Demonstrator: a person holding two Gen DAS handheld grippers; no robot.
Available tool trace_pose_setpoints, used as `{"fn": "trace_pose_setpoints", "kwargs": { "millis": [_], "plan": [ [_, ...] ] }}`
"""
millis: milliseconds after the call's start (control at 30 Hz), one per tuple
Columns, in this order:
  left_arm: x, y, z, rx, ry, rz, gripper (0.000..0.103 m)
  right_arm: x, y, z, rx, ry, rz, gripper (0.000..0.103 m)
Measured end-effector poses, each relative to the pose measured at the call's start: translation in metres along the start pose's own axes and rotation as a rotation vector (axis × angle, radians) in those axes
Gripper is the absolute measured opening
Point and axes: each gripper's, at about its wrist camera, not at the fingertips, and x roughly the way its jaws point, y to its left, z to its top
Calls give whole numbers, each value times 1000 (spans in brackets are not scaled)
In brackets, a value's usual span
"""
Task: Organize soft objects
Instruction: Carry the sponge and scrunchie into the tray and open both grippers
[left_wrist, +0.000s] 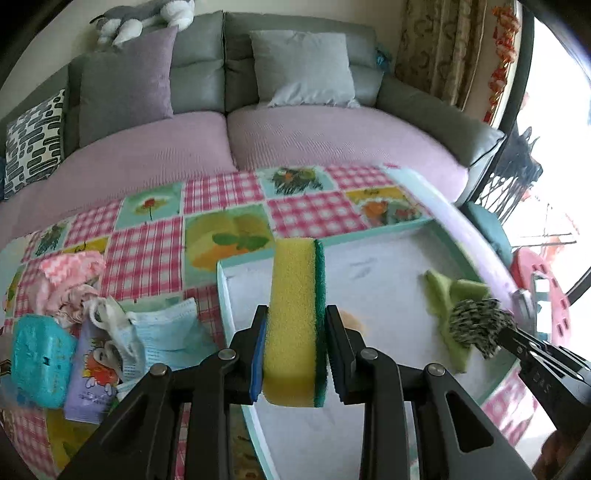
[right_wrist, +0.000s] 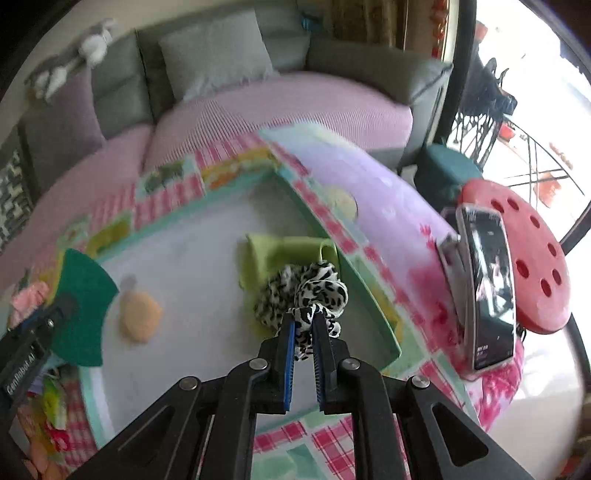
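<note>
Sponge, yellow with green scourer, stands upright at frame centre, long axis vertical, clamped in left gripper above tray. Right gripper pinches leopard-print scrunchie over green cloth.

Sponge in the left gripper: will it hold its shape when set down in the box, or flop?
The sponge stands upright between the left gripper pads, so it probably keeps its shape. Its foam looks light and squashy. Set on its narrow edge in the box, it may tip over.
</note>
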Motion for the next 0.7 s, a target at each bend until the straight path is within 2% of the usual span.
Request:
{"fn": "trace_pose_setpoints", "kwargs": {
  "millis": [167, 333, 400, 433, 467, 500, 600, 633, 700],
  "plan": [
    [14, 3, -5, -9, 25, 18, 31, 12, 0, -3, -6, 40, -17, 12],
    [17, 2, -6, -10, 48, 18, 31, 5, 2, -3, -6, 22, -19, 16],
    [14, 1, -4, -7, 54, 13, 40, 2, 0, -2, -5, 15, -22, 25],
    [11, 1, -3, -10, 51, 14, 51, 1, -1, -1, -4, 13, -21, 29],
    [7, 1, -3, -18, 46, 14, 59, -1, 0, 0, -3, 10, -20, 38],
    [4, 2, -1, -25, 46, 11, 61, -4, 0, 1, -4, 2, -16, 49],
    [-8, 4, 1, -34, 42, 4, 64, -15, 2, 3, -11, -32, -7, 54],
    [-12, 5, 2, -34, 38, 13, 70, -18, 3, 4, -14, -41, -5, 55],
    [-20, 8, 2, -36, 25, 41, 80, -23, 5, 5, -21, -56, 4, 66]
  ]
}}
